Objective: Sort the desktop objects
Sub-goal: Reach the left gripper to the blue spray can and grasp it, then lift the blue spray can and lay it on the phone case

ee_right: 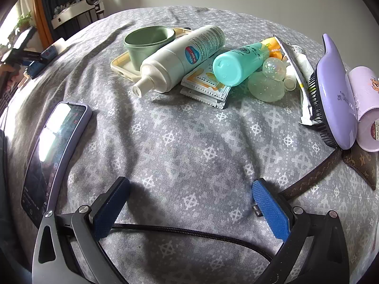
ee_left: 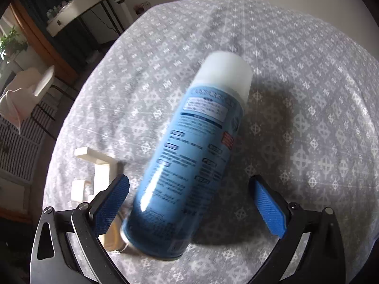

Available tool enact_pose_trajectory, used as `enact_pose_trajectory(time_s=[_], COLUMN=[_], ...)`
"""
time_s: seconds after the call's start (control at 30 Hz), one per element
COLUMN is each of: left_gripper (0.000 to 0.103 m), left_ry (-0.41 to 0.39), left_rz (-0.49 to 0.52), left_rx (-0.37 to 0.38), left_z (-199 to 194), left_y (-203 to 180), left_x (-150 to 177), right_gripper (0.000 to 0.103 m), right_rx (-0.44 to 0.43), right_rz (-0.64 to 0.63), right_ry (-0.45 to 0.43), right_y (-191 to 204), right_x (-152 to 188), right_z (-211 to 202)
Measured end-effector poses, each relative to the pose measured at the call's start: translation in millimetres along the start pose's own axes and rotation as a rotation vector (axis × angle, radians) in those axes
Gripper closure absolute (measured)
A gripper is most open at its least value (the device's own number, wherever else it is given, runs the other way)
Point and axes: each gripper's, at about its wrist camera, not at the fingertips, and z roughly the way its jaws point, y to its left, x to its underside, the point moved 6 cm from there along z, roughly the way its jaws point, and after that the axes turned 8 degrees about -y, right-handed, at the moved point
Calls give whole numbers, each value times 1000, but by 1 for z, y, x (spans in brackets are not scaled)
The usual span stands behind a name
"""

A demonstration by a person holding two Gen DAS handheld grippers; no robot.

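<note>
Left wrist: grey patterned tablecloth (ee_left: 296, 71), left gripper (ee_left: 191, 203) wide, blue can (ee_left: 189, 156) between, ungripped.

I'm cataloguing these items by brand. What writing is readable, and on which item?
Purple tin: "FACIAL" at its lower rim, partly cut off.
Purple hairbrush: a printed word, sideways, too distorted to read.
Blue spray can: text blocks, blurred, unreadable.
White pump bottle: label print too small.
Teal bottle, sachets, phone screen: unreadable.
</note>
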Motion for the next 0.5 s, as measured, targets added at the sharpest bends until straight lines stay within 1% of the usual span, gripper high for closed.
enact_pose_trajectory(time_s=[0.03,0.07,0.1,0.13,0.17,0.2,0.23,0.27,0.3,0.37,0.43,0.5], left_gripper=[1,1,2,3,7,11,23,33,37,49,52,53], left_ry=[-13,-46,-71,-74,-75,-83,-94,-101,-102,-104,-99,-129], left_rz=[-3,-26,-59,-96,-135,-162,-177,-190,-194,-187,-219,-225], left_rx=[-3,7,27,54,84,91,74,57,53,39,89,121], left_z=[4,4,4,5,6,5,1,-2,-5,-11,-20,-39], left_y=[-2,-1,2,5,8,12,16,20,21,21,17,8], left_x=[3,4,5,8,11,13,14,14,15,17,19,17], right_gripper=[0,0,0,0,0,0,0,0,0,0,0,0], right_rx=[0,0,0,0,0,-1,-1,-1,0,0,0,0], right_rz=[0,0,0,0,0,0,0,0,-1,-1,-1,-1], right_ry=[0,0,0,0,0,-1,0,0,0,0,1,0], right_y=[1,1,0,1,1,0,0,0,1,0,1,1], right_x=[-1,-1,-1,-1,-1,-1,-1,-1,-1,-1,-1,-1], right_z=[0,0,0,0,0,0,0,0,0,0,0,0])
